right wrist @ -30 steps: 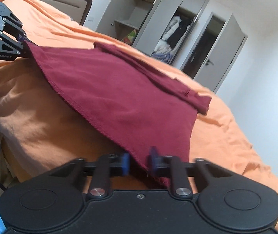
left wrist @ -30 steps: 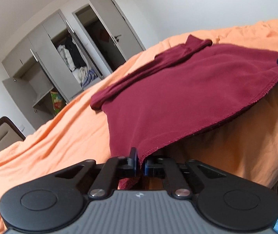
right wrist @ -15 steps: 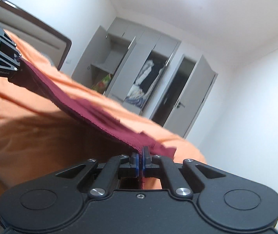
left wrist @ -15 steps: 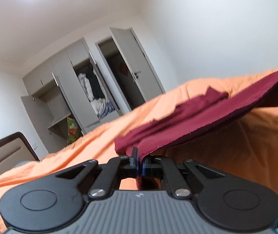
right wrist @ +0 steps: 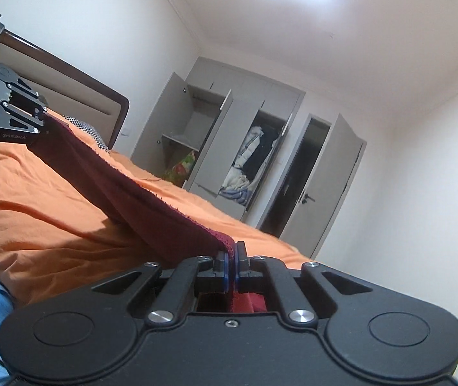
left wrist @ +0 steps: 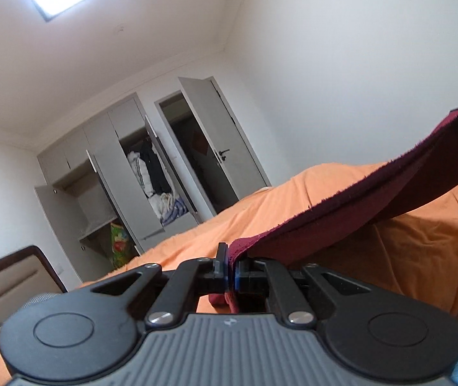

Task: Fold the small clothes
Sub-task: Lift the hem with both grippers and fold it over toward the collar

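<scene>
Bed (left wrist: 421,247), orange cover, carries nothing of the work directly at the near edge; open wardrobe (right wrist: 229,160) behind. Maroon garment (left wrist: 373,199) hangs in the air above the bed, hem stretched taut between both claws. Left claw (left wrist: 230,268) clamped on one hem corner; right claw (right wrist: 231,268) clamped on the other. Judgement: cloth light, soft, limp, sags mid-span; frayed hem may slip. Best held at corners, as now, pinching deep past the edge.
</scene>
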`<state>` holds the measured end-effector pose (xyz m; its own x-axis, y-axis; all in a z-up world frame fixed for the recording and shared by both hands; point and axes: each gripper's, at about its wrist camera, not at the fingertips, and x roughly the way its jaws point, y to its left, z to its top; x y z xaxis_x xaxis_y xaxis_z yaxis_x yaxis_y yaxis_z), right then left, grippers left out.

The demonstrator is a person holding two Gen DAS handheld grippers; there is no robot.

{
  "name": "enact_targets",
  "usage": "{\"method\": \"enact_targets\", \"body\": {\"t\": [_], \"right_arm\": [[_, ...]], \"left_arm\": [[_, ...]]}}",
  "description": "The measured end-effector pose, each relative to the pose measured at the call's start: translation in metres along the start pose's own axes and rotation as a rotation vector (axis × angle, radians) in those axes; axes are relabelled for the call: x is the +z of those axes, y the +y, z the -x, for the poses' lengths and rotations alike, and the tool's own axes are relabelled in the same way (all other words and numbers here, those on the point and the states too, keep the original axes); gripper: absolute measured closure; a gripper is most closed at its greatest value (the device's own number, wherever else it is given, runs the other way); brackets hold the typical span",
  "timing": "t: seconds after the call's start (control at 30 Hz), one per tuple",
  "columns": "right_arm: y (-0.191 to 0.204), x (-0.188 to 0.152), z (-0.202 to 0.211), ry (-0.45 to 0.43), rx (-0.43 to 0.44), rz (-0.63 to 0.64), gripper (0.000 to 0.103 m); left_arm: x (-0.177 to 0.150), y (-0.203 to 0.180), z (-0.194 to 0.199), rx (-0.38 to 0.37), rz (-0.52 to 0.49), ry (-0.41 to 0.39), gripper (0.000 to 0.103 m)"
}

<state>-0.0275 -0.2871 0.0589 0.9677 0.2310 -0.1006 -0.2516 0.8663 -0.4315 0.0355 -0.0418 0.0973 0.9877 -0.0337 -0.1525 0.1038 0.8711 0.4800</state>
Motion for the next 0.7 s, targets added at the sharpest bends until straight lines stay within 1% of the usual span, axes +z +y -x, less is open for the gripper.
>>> {"method": "enact_targets", "body": {"t": [0.17,0.33,0.5,0.6,0.7], "right_arm": [[0.0,-0.001,-0.01,-0.014,-0.01,-0.006,0.101],[-0.012,0.005,-0.037,-0.032,-0.014,0.01,0.101],[-0.041,0.017,-0.096,-0.044,0.005,0.064,0.101],[-0.061,0.024,-0.142,-0.03,0.025,0.111,0.1],[-0.076,0.029,-0.196,0.011,0.049,0.136,0.1]], "left_arm": [[0.003,-0.001,-0.017,0.016,0.0,0.009,0.1],[0.013,0.003,-0.044,0.032,-0.049,-0.005,0.1],[0.032,0.016,-0.091,-0.023,-0.135,-0.036,0.1],[0.045,0.022,-0.134,-0.06,-0.201,-0.031,0.1],[0.053,0.026,-0.185,-0.093,-0.244,-0.005,0.1]]}}
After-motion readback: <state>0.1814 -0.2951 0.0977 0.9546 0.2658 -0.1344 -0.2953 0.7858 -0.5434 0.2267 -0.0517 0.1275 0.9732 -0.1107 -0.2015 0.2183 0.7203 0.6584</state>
